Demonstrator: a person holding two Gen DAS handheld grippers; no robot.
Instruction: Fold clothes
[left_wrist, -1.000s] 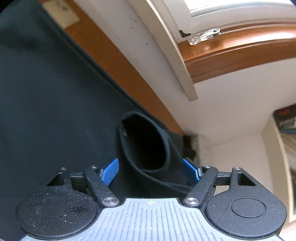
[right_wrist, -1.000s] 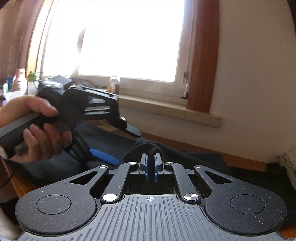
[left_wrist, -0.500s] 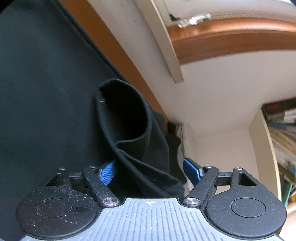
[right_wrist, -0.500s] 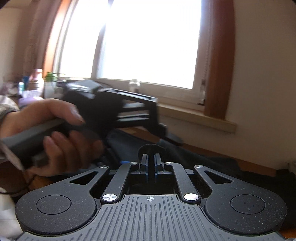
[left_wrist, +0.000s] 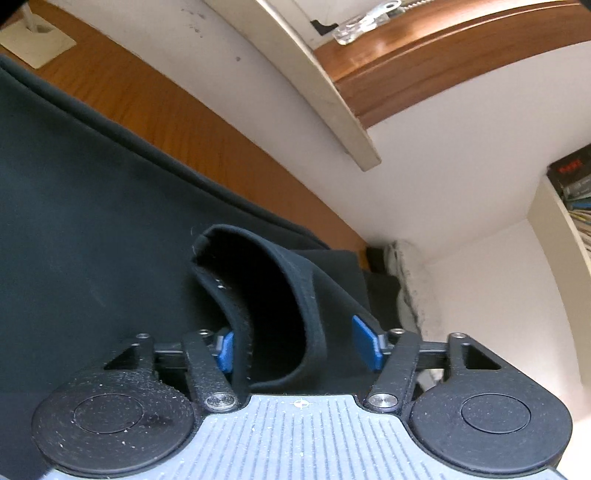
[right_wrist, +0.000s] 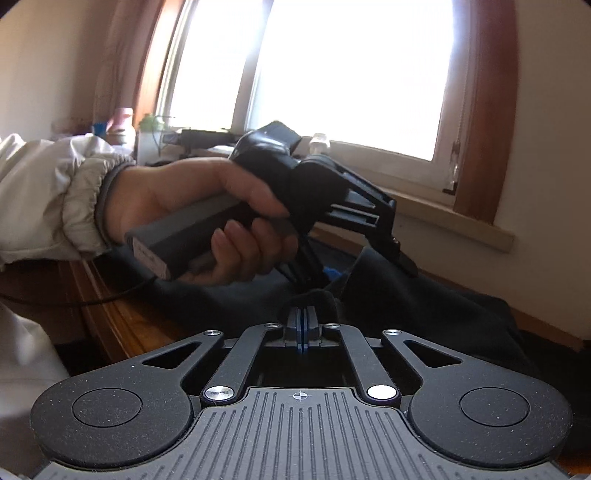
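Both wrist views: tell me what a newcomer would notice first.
In the left wrist view, a curled hem of the black garment loops up between the blue pads of the left gripper, whose jaws have just been closing around it. In the right wrist view, a hand in a white sleeve holds that gripper before a bright window.

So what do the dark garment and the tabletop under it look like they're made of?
The dark garment: probably soft knit or fleece, matte, with a stitched hem that folds limply. The tabletop: wood or wood veneer with a smooth finish, going by its orange-brown grain lines.
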